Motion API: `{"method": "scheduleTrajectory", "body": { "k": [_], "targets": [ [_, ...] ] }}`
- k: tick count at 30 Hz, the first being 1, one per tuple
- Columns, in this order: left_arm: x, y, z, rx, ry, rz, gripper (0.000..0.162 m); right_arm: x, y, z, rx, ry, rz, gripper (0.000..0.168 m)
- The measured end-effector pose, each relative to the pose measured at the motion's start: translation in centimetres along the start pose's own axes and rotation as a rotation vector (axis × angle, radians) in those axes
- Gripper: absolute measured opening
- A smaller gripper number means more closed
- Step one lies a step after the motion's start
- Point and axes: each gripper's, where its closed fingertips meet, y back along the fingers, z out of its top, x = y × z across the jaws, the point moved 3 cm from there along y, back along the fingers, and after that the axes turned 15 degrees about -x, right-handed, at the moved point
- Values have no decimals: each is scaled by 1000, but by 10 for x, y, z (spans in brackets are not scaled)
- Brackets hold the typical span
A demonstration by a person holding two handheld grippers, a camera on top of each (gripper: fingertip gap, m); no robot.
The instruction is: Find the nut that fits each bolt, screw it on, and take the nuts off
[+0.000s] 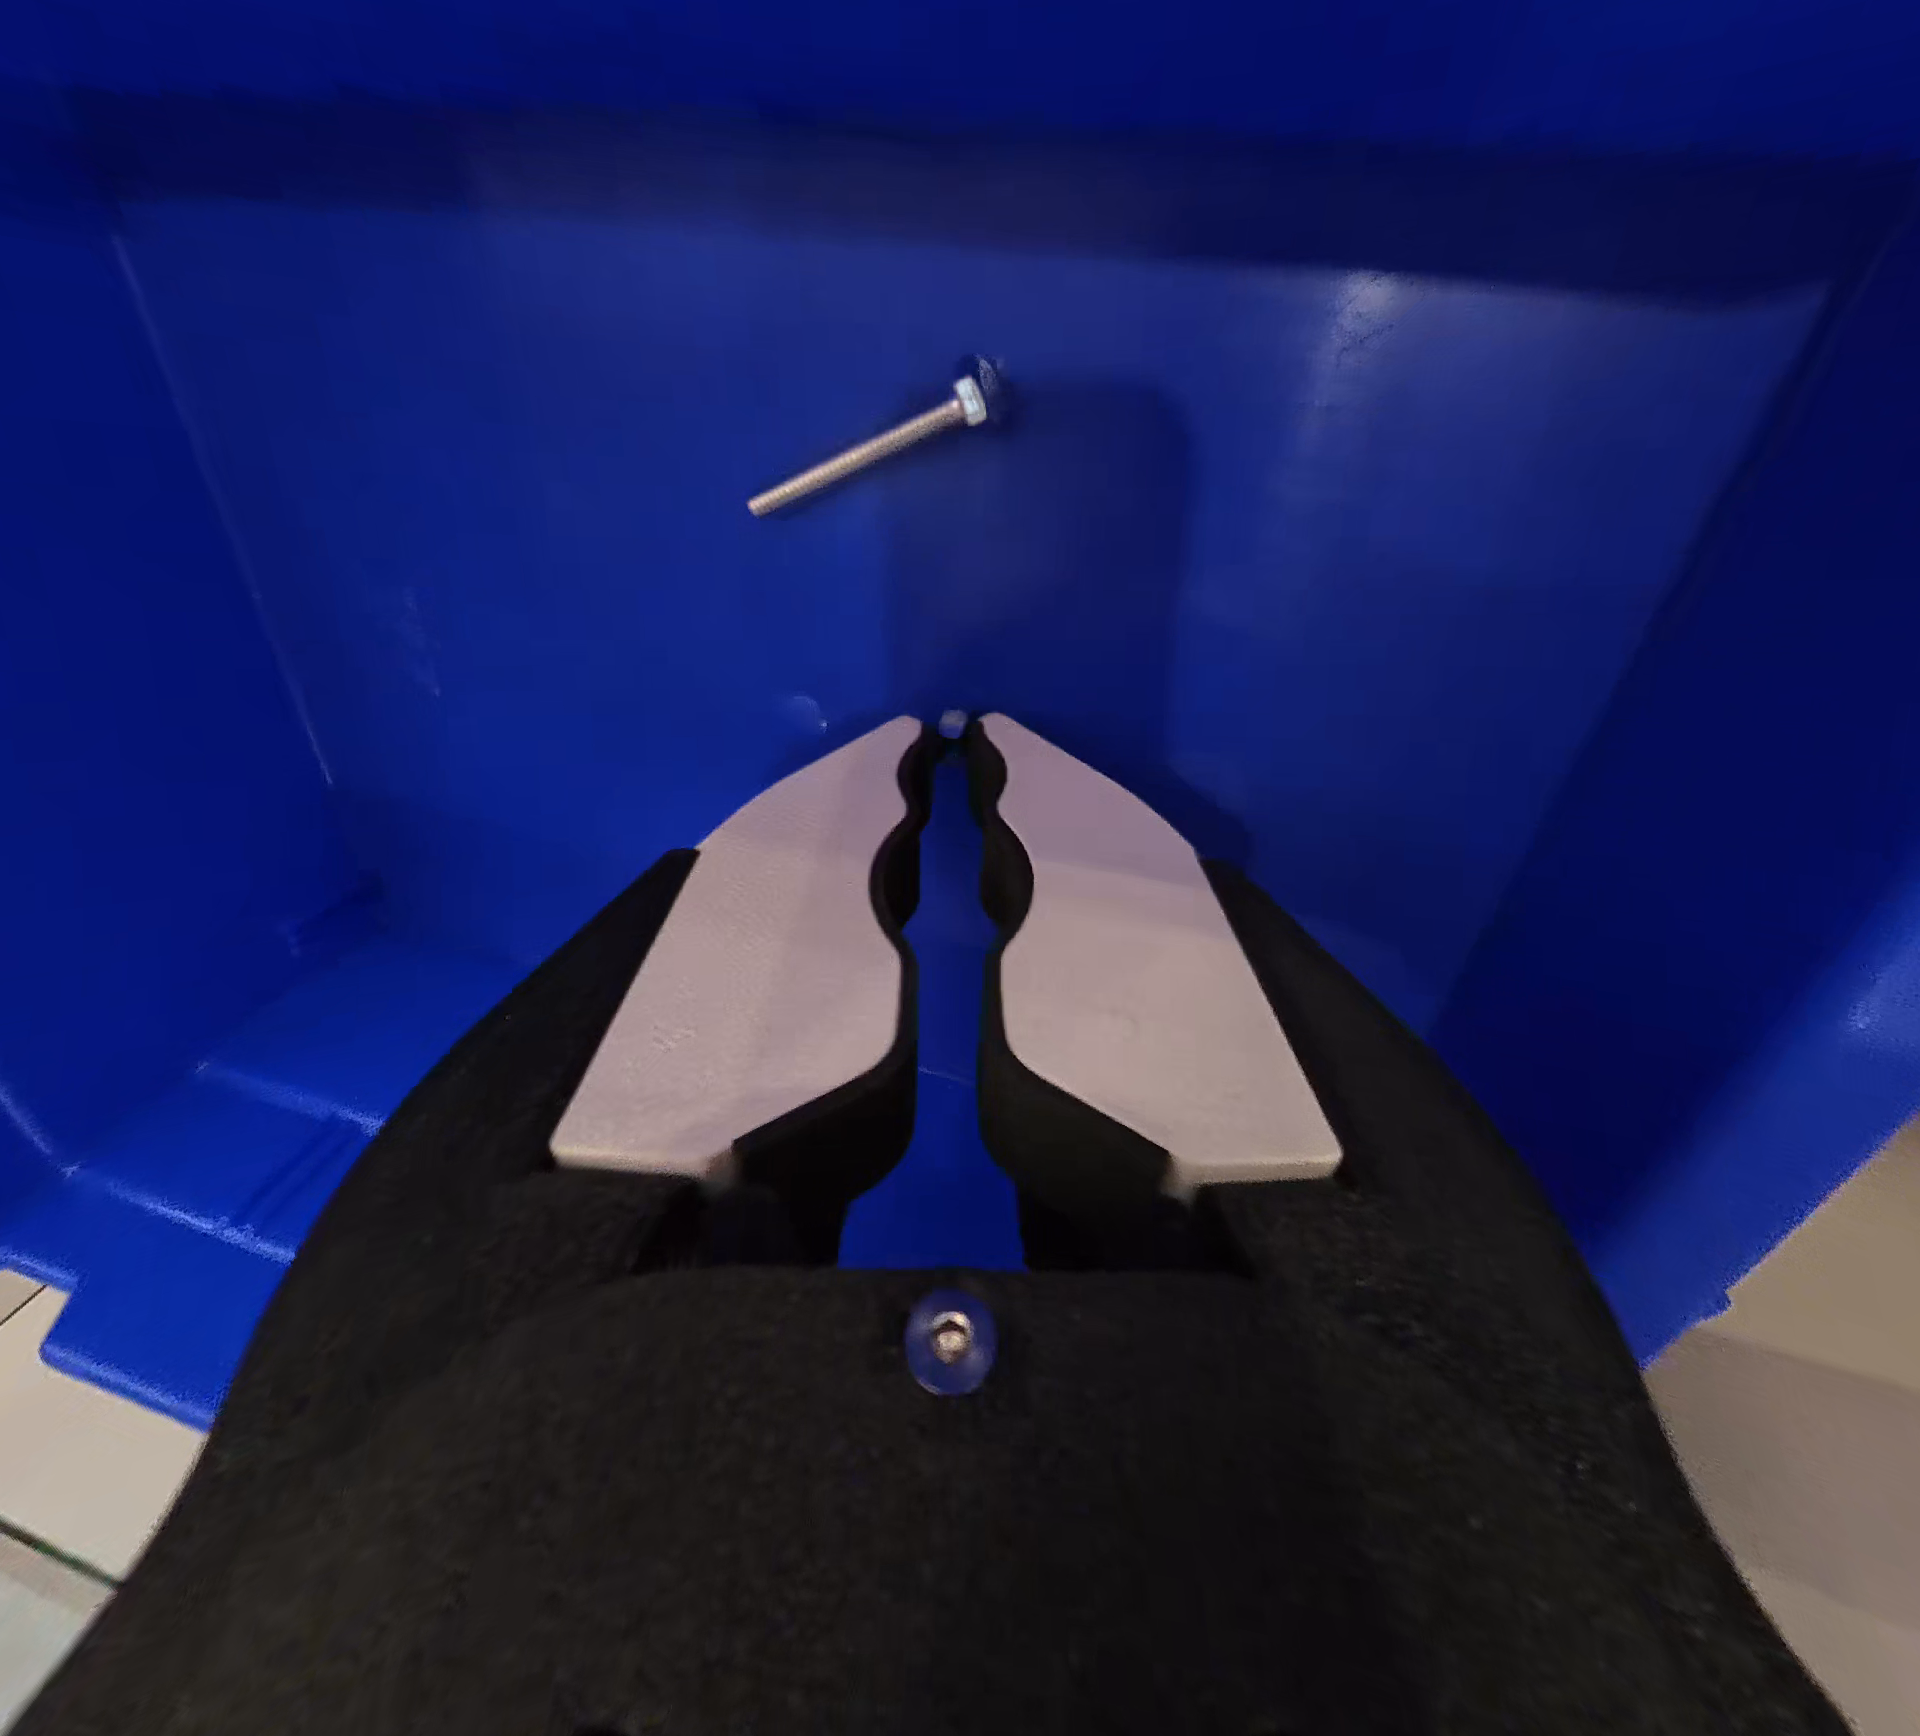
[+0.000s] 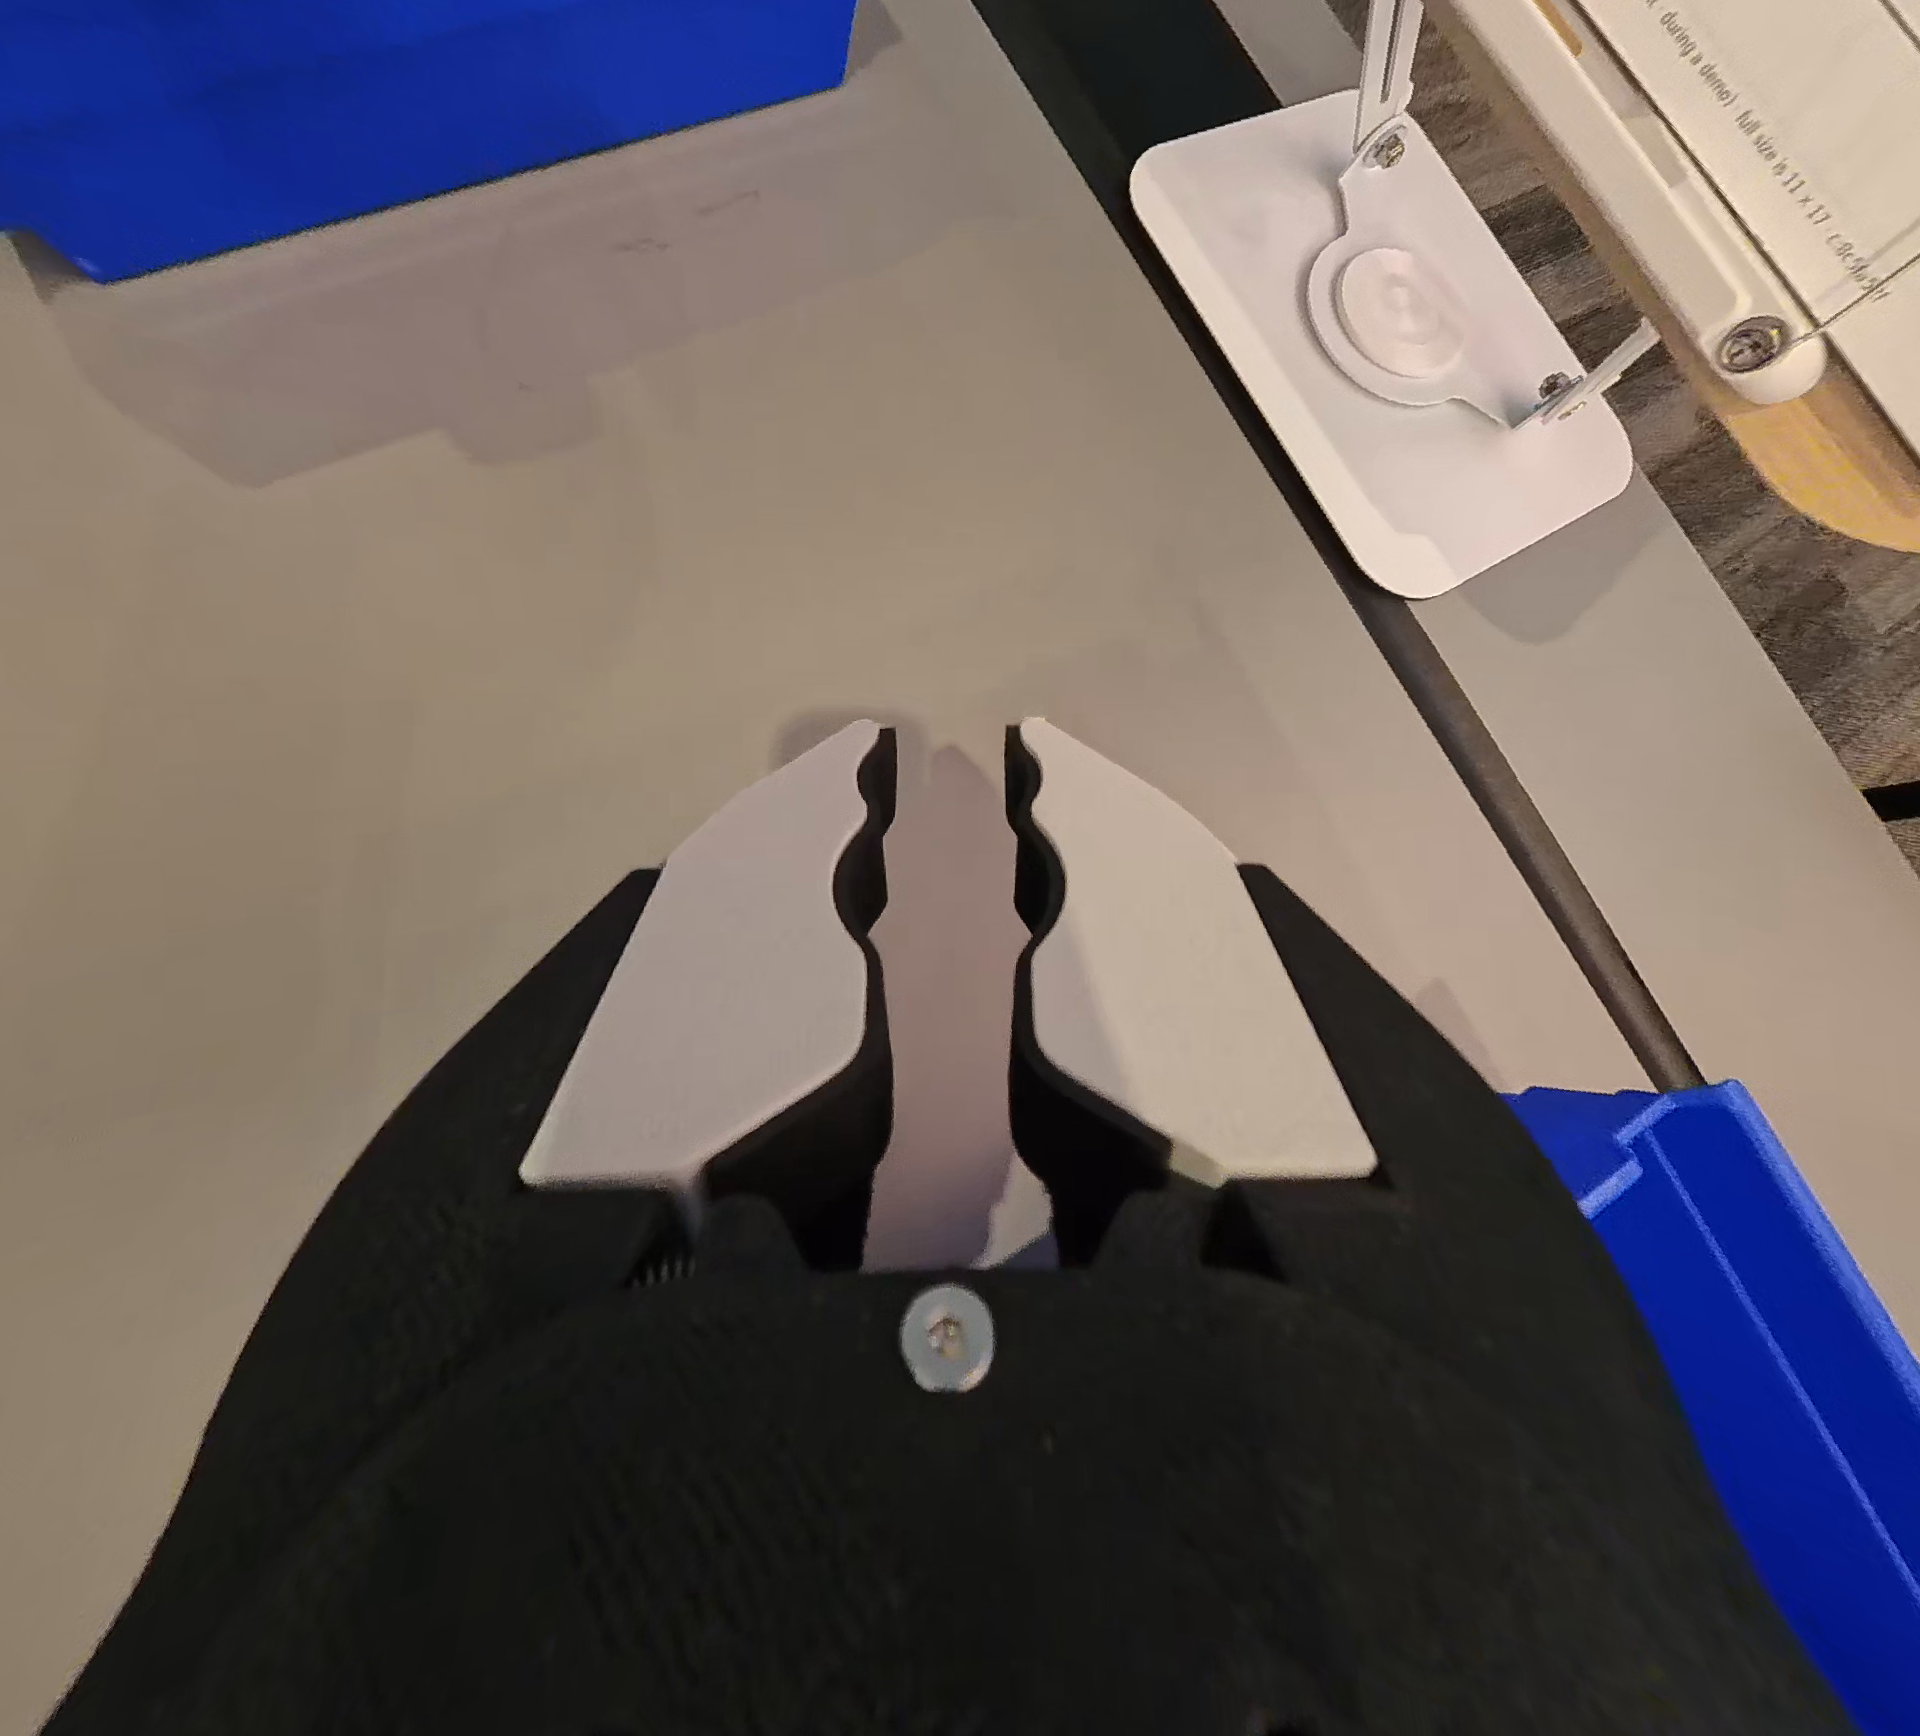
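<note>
In the left wrist view my left gripper (image 1: 951,724) reaches into a blue bin (image 1: 1558,543). Its fingertips are almost together and pinch a tiny silver piece, apparently a small nut (image 1: 951,721), just above the bin floor. A long thin silver bolt (image 1: 878,445) with a hex head lies on the bin floor beyond the tips, head to the upper right. In the right wrist view my right gripper (image 2: 948,736) hovers over the grey table (image 2: 416,647). Its jaws stand slightly apart with nothing between them.
A blue bin (image 2: 416,24) stands at the far left of the right wrist view, and another blue bin (image 2: 1766,1323) at the lower right. A white stand base (image 2: 1382,356) holding a sign board (image 2: 1714,24) sits on the table's right edge. My right fingertips sit around 35 cm from my left ones.
</note>
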Motion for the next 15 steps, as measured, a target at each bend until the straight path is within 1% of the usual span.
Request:
{"method": "scheduleTrajectory", "body": {
  "k": [4, 6, 7, 9, 10, 11, 12, 13, 15],
  "targets": [
    [2, 7, 0, 12, -3, 9, 5, -2, -1, -5, 25, 10, -5, 21],
    [12, 26, 6, -26, 0, 73, 5, -4, 1, -4, 22, 11, -11, 21],
    [20, 42, 14, -54, 8, 127, 5, -6, 2, -3, 18, 10, -17, 21],
    [38, 84, 45, -183, 22, 259, 5, -10, 7, 1, 2, 5, -30, 21],
    [41, 104, 67, -271, 65, 277, 5, -12, 10, 3, -10, -1, -36, 21],
    [41, 121, 88, -339, 119, 257, 5, -14, 12, 5, -23, -9, -40, 21],
    [37, 133, 106, -372, 166, 215, 5, -15, 15, 6, -31, -16, -43, 21],
    [36, 142, 122, -386, 185, 210, 5, -17, 18, 7, -35, -19, -47, 21],
    [28, 147, 154, -424, 155, 184, 5, -20, 25, 8, -31, -13, -62, 21]
  ]
}}
